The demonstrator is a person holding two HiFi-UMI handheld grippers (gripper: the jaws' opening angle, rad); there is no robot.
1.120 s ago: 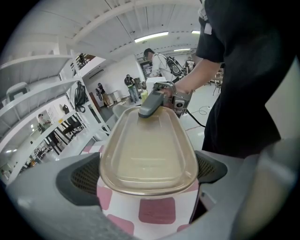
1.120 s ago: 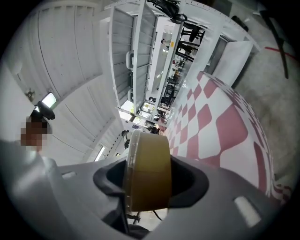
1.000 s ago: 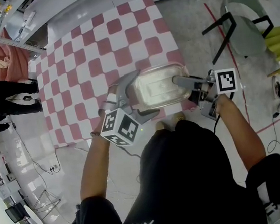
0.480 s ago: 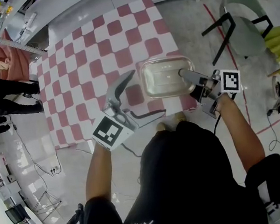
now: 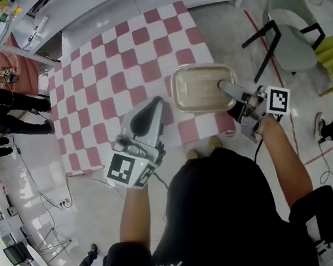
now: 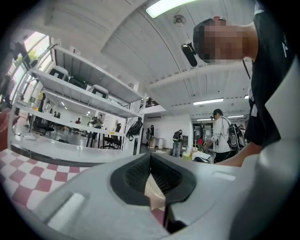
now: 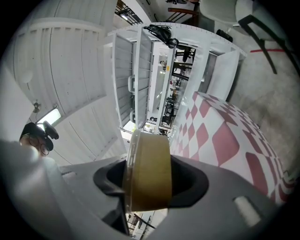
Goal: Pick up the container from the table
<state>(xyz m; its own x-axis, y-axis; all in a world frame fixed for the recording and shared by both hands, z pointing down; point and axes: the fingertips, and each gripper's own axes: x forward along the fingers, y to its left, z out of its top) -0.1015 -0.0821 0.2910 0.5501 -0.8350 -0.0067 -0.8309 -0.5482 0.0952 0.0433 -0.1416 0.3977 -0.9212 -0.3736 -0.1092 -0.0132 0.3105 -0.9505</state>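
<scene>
Right gripper [image 5: 226, 89]: jaws clamped across the near end of the container [image 5: 200, 86], held over the checkered worktop [image 5: 99, 77] corner. Looks thin, light and flexible, so grip the end wall by the rim. Left gripper [image 5: 149, 110]: jaws just closed together, empty. Chair [image 5: 288, 6] stands well apart.

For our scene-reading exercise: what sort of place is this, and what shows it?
Probably a large shared workspace or lab hall, not a home. It has long white shelving, several people standing about with backpacks, and loose cables lying beside the checked table.
</scene>
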